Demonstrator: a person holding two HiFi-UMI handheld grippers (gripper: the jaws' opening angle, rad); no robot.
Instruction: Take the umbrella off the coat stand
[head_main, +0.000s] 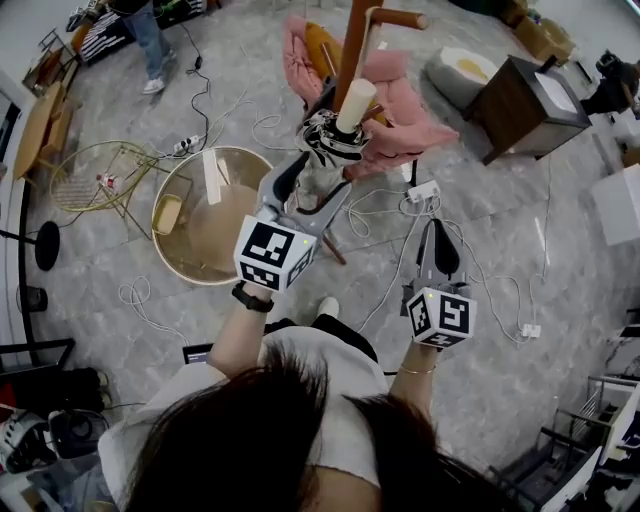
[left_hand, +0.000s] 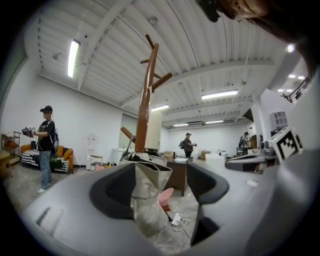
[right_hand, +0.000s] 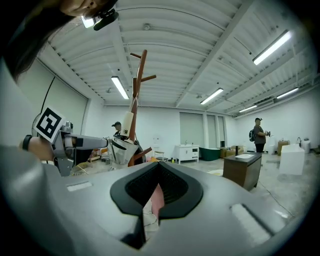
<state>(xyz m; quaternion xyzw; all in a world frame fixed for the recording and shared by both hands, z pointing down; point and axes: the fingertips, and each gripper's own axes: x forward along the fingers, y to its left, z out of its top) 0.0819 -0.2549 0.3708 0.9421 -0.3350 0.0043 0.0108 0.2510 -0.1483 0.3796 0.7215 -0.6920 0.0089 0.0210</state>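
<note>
A brown wooden coat stand (head_main: 352, 40) (left_hand: 146, 100) (right_hand: 137, 95) rises in front of me. A folded beige and black umbrella (head_main: 330, 140) (left_hand: 150, 185) (right_hand: 121, 146) with a cream handle (head_main: 355, 103) hangs on it. My left gripper (head_main: 318, 182) (left_hand: 162, 170) is open and level. The umbrella's folded cloth sits between its jaws, against the left pad, with a gap at the right pad. My right gripper (head_main: 437, 238) (right_hand: 157, 167) is shut, holds nothing, and hangs to the right of the stand, apart from the umbrella.
A pink garment (head_main: 405, 115) hangs on the stand behind the umbrella. A round table (head_main: 170, 255) and a yellow wire table (head_main: 95, 175) stand to the left, a dark cabinet (head_main: 525, 105) to the right. Cables and a power strip (head_main: 423, 190) lie on the floor. A person (head_main: 150, 40) stands far left.
</note>
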